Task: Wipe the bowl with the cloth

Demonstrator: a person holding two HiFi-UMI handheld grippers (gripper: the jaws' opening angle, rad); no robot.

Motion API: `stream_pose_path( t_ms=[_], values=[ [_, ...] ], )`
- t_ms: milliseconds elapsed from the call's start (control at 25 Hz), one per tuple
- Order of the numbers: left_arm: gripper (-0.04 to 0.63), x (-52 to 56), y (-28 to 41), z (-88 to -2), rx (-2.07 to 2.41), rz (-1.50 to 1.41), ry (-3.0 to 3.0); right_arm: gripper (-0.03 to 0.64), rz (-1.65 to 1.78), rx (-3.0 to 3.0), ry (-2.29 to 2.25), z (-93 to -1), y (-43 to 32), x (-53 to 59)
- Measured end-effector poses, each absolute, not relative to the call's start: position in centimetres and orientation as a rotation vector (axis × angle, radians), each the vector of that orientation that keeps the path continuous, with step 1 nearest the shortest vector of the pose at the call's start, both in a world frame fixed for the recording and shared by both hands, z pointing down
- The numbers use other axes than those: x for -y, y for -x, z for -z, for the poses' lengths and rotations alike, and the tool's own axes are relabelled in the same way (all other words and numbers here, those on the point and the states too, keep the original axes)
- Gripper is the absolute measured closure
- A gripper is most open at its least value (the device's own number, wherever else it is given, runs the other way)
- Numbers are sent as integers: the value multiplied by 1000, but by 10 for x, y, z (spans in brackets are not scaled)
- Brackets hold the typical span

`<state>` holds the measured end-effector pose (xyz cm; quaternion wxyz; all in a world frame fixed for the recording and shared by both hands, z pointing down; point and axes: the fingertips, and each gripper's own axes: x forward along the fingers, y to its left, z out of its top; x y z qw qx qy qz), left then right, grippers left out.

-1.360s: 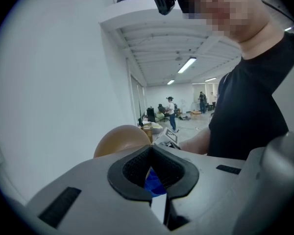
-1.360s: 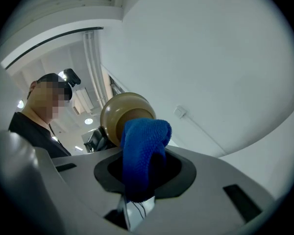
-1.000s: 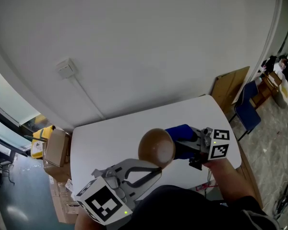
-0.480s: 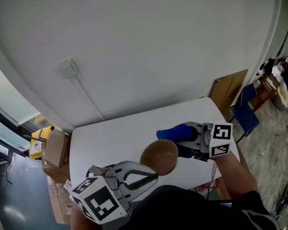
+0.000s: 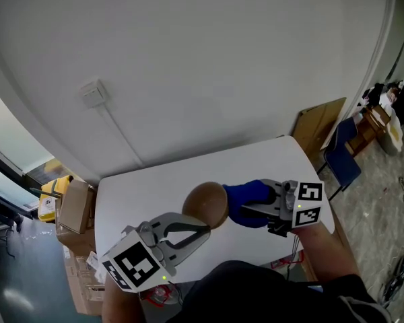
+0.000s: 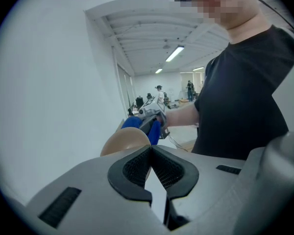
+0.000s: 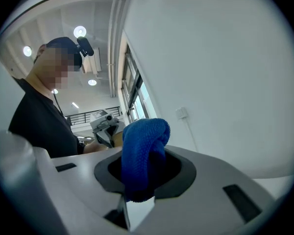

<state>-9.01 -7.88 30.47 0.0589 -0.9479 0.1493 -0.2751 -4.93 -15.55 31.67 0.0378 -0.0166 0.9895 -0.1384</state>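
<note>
White table (image 5: 135, 194) stood against a plain white wall (image 5: 209, 59); cardboard boxes (image 5: 74, 210) left, blue chair (image 5: 342, 161) right. Above the table, left claw (image 5: 205, 227) was clamped on the brown bowl (image 5: 205, 204) at its rim. Right claw (image 5: 246, 210) gripped the blue cloth (image 5: 249, 194), against the bowl.

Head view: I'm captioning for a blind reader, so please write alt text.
The left claw holds a brown bowl above a white table, while the right claw holds a blue cloth against the bowl's side. A white wall rises behind.
</note>
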Motion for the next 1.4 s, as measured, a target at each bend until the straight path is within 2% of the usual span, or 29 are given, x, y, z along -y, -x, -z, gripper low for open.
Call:
stream_pose_path(
  t_ms=[320,600,800,1040,1400],
  values=[
    [580,95,93,-305,-567,796,2892,536,409,-3035,-137,-307,62,118],
    [580,101,92,-316,-600,865,2891,536,544,-2996,-277,-329,96,83],
    [578,101,98,-322,-644,867,2897,537,680,-2917,-85,-340,80,122],
    [580,109,96,-336,-623,879,2921,535,781,-2753,341,-344,21,197],
    [580,147,103,-383,-745,1038,2873,537,887,-2695,550,-376,-23,224]
  ],
)
